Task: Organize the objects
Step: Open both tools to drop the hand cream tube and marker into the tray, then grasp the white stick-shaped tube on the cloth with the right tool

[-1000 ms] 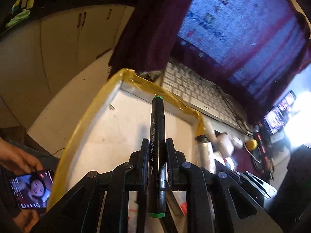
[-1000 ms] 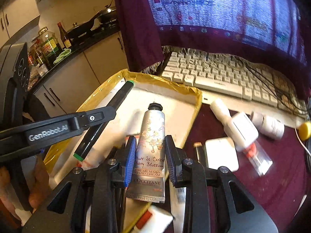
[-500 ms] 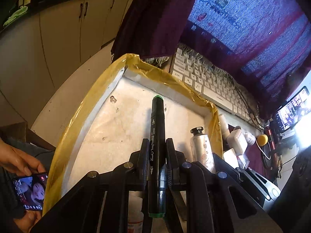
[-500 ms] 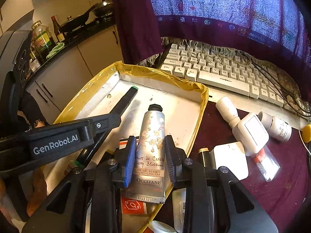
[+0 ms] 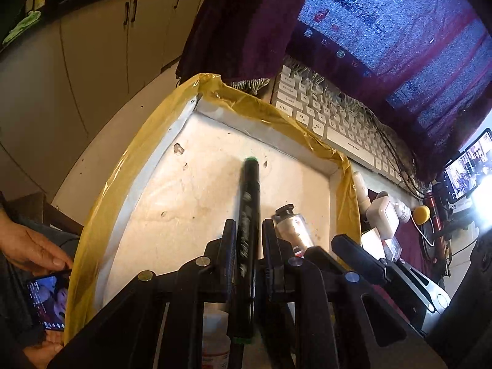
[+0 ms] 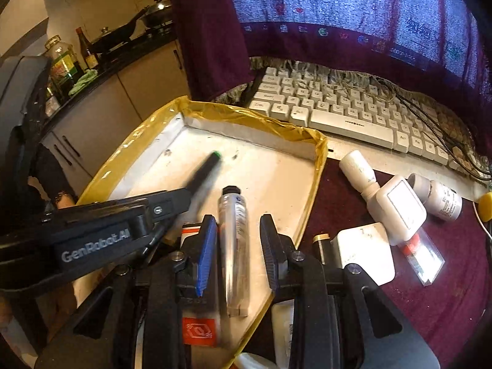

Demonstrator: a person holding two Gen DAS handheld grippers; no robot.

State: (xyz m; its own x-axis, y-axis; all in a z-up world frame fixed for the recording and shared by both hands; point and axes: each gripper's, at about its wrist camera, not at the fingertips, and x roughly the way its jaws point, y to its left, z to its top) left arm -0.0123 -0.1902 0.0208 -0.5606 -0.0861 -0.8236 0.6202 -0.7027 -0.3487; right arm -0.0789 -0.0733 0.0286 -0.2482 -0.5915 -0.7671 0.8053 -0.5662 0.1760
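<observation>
A white tray with a yellow-taped rim [image 5: 129,166] [image 6: 318,166] lies in front of both grippers. My left gripper [image 5: 247,240] is shut on a black marker with green ends [image 5: 249,206], held low over the tray floor; it also shows in the right wrist view [image 6: 203,172]. My right gripper [image 6: 238,230] is open. A silver hand cream tube with a black cap [image 6: 235,240] lies loose between its spread fingers on the tray; it also shows in the left wrist view [image 5: 292,227].
A white keyboard [image 6: 344,113] lies behind the tray under a purple cloth [image 6: 215,30]. White bottles [image 6: 358,169], a white box [image 6: 402,206] and a white card [image 6: 366,252] lie on the maroon mat at right. A hand holds a phone [image 5: 46,295] at left.
My right gripper has opened and let the hand cream tube drop onto the tray. Both grippers have come lower and further over the tray. The marker stays gripped.
</observation>
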